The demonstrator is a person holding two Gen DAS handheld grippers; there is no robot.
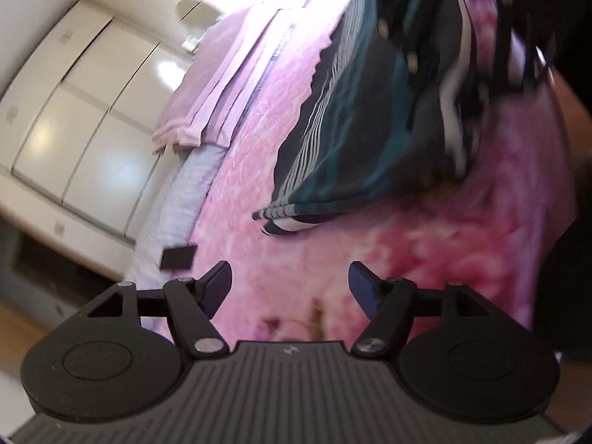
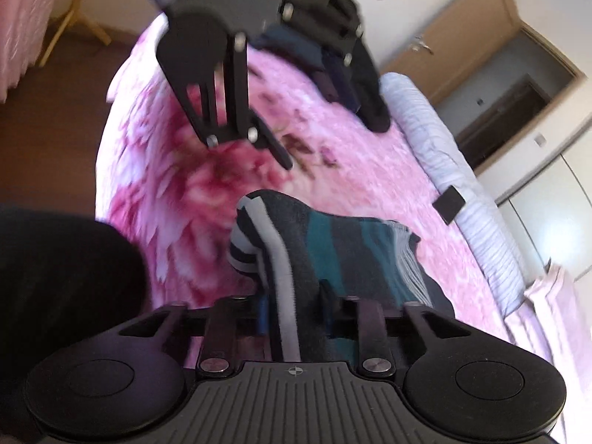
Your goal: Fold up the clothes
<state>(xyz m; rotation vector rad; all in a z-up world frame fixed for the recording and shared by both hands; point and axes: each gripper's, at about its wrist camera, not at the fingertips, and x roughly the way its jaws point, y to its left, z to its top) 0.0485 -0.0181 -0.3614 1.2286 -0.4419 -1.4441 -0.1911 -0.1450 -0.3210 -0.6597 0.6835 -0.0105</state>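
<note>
A folded striped garment (image 1: 355, 125), dark grey, teal and white, hangs over the pink floral bed cover (image 1: 281, 170). My right gripper (image 2: 294, 307) is shut on its folded edge and holds it up; the garment (image 2: 333, 248) drapes forward from the jaws. The right gripper also shows blurred at the top right of the left wrist view (image 1: 462, 29). My left gripper (image 1: 290, 288) is open and empty, low over the cover, short of the garment's lower corner. It shows from the right wrist view (image 2: 259, 85) as a blurred black frame above the bed.
A pile of dark clothes (image 2: 344, 70) lies at the far end of the bed. A rolled light blue duvet (image 2: 455, 185) with a small black square (image 2: 448, 203) runs along the bed's side. Folded pink linen (image 1: 207, 103), white wardrobes (image 1: 74, 118), a door (image 2: 462, 29).
</note>
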